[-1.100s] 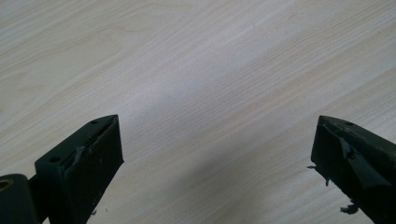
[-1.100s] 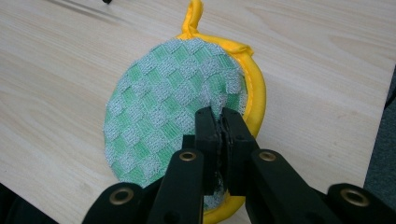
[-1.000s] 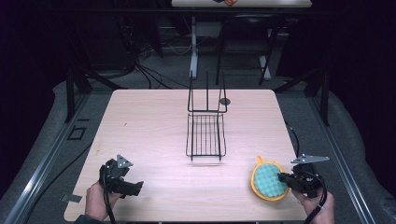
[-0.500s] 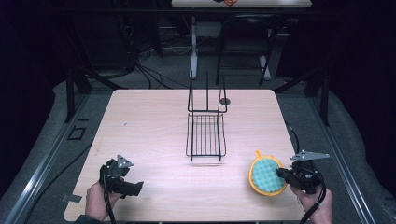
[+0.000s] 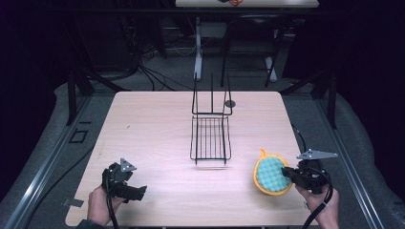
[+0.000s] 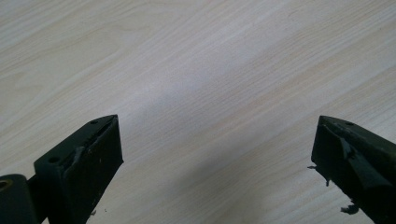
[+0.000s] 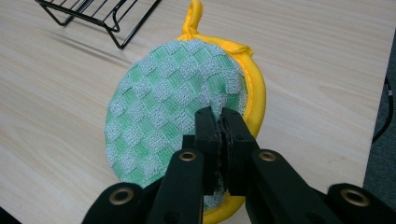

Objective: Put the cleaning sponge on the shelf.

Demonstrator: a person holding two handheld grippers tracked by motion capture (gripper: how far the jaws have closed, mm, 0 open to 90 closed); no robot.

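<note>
Right gripper (image 7: pixel 220 122) has its jaws pinched tight on the near edge of the green-and-yellow pot holder (image 7: pixel 180 109), which tilts up just ahead of it. Wire rack (image 5: pixel 210 138) sits beyond. Left gripper (image 6: pixel 215 154) is wide open over bare table (image 5: pixel 153 124), holding nothing.

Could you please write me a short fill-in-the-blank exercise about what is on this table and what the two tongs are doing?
1. The right tongs are shut on the edge of a green checked pad with a ____ rim.
2. The left tongs stand ____ over bare table.
3. The black ____ rack sits mid-table.

Missing words: yellow; open; wire
</note>
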